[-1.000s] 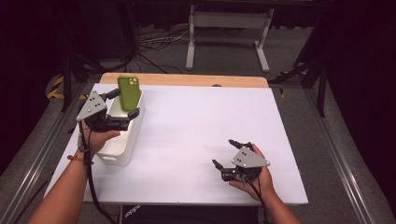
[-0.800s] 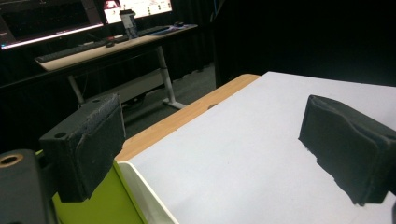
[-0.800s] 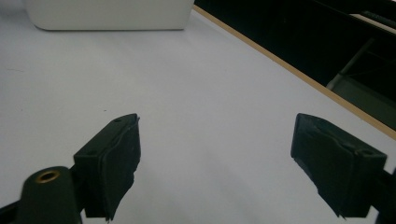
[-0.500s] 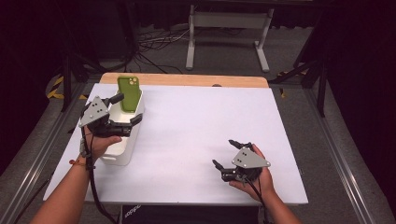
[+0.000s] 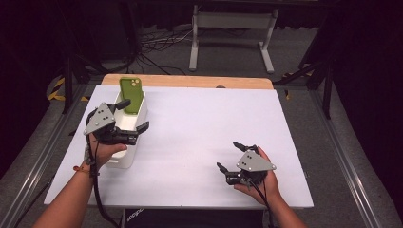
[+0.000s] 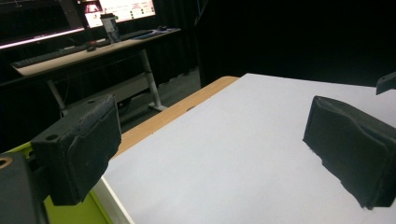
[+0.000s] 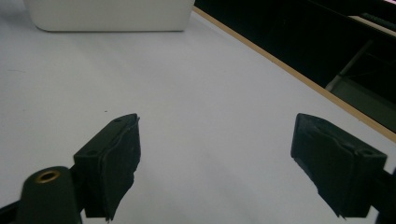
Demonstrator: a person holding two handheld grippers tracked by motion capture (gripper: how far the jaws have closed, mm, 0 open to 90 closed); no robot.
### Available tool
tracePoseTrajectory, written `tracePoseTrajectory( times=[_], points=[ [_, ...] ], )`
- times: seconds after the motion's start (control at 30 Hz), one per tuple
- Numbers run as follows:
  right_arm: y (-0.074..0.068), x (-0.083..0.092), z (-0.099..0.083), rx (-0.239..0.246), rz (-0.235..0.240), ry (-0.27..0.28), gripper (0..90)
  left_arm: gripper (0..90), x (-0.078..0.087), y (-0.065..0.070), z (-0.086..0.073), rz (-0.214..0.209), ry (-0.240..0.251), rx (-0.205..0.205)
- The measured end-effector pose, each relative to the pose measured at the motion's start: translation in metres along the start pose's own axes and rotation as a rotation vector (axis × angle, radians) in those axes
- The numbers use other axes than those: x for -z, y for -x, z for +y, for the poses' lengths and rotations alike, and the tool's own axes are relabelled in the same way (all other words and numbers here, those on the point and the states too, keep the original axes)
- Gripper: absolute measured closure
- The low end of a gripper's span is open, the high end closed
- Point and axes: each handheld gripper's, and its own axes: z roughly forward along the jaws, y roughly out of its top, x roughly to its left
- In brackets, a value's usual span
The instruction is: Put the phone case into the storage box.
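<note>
Now that the left gripper [image 5: 132, 116] has drawn back, jaws apart, the green phone [image 5: 130, 95] stands alone in the white bin [image 5: 124, 156], upper left; placement seems complete. Right gripper [image 5: 231, 156] idles, jaws apart.

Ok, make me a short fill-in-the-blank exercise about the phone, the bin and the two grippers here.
1. The green phone stands upright at the far end of the white ____.
2. The left gripper hovers over the bin with its jaws ____.
3. The right gripper, near the table's front edge, holds ____ between its open jaws.

Missing words: bin; open; nothing
</note>
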Motion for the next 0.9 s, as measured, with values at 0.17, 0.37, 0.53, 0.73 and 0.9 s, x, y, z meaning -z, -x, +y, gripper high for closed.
tracePoseTrajectory(
  times=[0.17, 0.37, 0.53, 0.73, 0.9],
  points=[
    [-0.001, 0.0, 0.001, 0.006, -0.002, 0.002, 16.7, 5.1, -0.002, 0.008, -0.001, -0.02, -0.008, -0.013],
    [-0.001, 0.001, 0.001, 0.004, -0.001, 0.004, 16.7, 5.1, -0.002, 0.015, -0.002, -0.036, -0.004, -0.017],
    [-0.001, 0.001, 0.001, 0.005, -0.001, 0.005, 16.7, 5.2, -0.004, 0.022, -0.004, -0.056, -0.017, -0.026],
    [-0.001, 0.001, 0.001, 0.004, 0.001, 0.006, 16.7, 5.3, -0.003, 0.031, -0.002, -0.08, -0.019, -0.034],
    [-0.002, 0.001, 0.002, 0.007, 0.005, 0.005, 16.7, 5.2, -0.002, 0.039, -0.002, -0.101, -0.026, -0.048]
  ],
)
